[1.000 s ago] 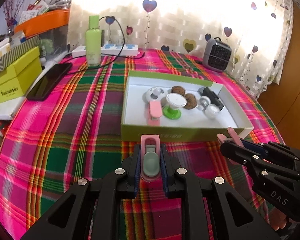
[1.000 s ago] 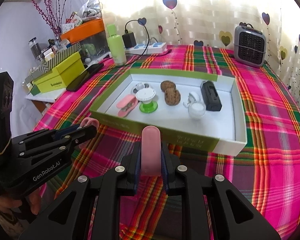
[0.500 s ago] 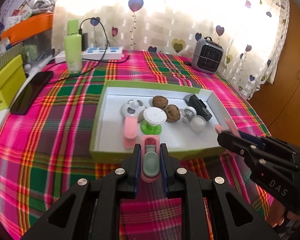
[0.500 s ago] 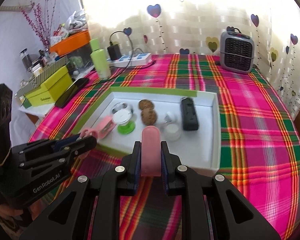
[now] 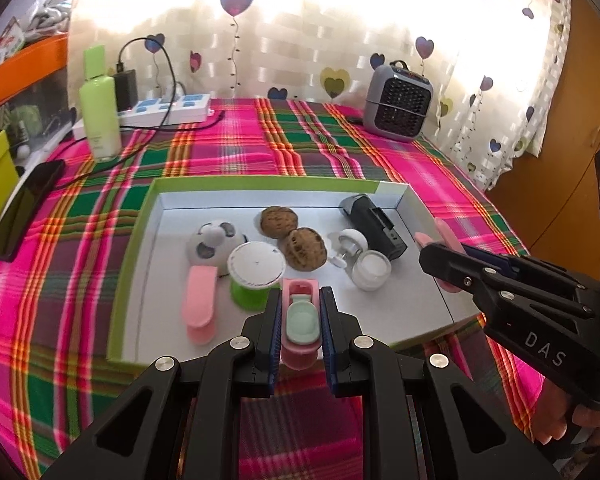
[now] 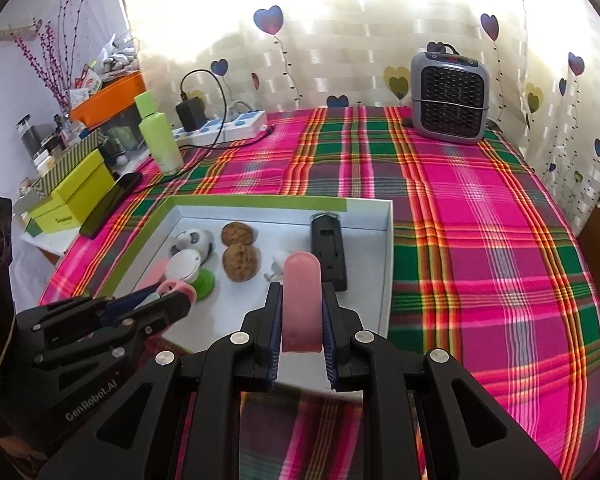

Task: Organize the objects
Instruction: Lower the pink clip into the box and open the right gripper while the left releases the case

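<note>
A white tray with a green rim (image 5: pixel 131 256) lies on the plaid tablecloth. It holds two walnuts (image 5: pixel 303 248), a black device (image 5: pixel 374 220), a small white jar (image 5: pixel 371 270), a green cup with a white lid (image 5: pixel 256 270), a round white gadget (image 5: pixel 214 240) and a pink clip (image 5: pixel 198 304). My left gripper (image 5: pixel 300 291) is shut on a pink clip with a mint-green insert (image 5: pixel 300 320), over the tray's near edge. My right gripper (image 6: pixel 302 286) is shut on another pink clip (image 6: pixel 302 316), above the tray (image 6: pixel 386 264) near the black device (image 6: pixel 328 248). Each gripper shows in the other's view: the right gripper (image 5: pixel 440 248) and the left gripper (image 6: pixel 176 296).
A green bottle (image 5: pixel 99 108), a power strip with a charger (image 5: pixel 168 110) and a small grey heater (image 5: pixel 398 100) stand along the back by the curtain. A dark phone (image 5: pixel 24 208) lies left of the tray, beside yellow-green boxes (image 6: pixel 76 196). Right of the tray is bare plaid cloth (image 6: pixel 480 240).
Both grippers have moved forward with their clips, from in front of the tray to over its near part. The tray's contents have not moved.
</note>
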`<state>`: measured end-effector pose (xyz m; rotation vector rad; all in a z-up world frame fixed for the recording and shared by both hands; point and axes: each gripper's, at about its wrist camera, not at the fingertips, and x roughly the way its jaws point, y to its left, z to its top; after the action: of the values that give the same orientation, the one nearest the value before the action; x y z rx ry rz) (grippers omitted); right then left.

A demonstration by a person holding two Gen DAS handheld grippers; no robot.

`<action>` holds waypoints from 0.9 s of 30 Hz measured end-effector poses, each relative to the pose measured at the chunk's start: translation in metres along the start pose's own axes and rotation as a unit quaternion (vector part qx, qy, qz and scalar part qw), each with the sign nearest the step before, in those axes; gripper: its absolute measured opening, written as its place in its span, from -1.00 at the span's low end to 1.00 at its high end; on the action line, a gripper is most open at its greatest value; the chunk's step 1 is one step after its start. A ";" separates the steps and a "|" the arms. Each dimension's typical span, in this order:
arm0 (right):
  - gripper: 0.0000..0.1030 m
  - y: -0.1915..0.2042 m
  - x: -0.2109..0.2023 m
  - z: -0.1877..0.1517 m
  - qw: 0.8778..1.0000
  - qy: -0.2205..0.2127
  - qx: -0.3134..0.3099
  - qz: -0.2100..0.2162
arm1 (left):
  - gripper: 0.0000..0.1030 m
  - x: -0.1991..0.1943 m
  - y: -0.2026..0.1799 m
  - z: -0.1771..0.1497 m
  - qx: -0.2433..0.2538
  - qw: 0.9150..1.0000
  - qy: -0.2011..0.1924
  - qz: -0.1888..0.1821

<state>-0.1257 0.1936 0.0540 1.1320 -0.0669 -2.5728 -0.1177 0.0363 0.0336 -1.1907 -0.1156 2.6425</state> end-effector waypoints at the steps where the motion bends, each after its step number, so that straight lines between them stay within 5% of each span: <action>1: -0.64 -0.002 0.002 0.001 1.000 0.001 0.002 -0.002 | -0.69 0.003 -0.001 0.001 0.002 1.000 0.002 0.000; 15: -0.64 -0.024 0.026 0.015 0.999 0.016 0.014 -0.031 | -0.69 0.032 -0.005 0.006 0.003 1.000 0.023 0.002; 27: -0.64 0.002 0.039 0.031 0.999 0.017 -0.039 0.002 | -0.69 0.040 -0.004 0.007 0.006 1.000 0.026 0.005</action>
<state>-0.1724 0.1762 0.0476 1.1457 0.0396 -2.5270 -0.1481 0.0504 0.0097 -1.2591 -0.0838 2.6145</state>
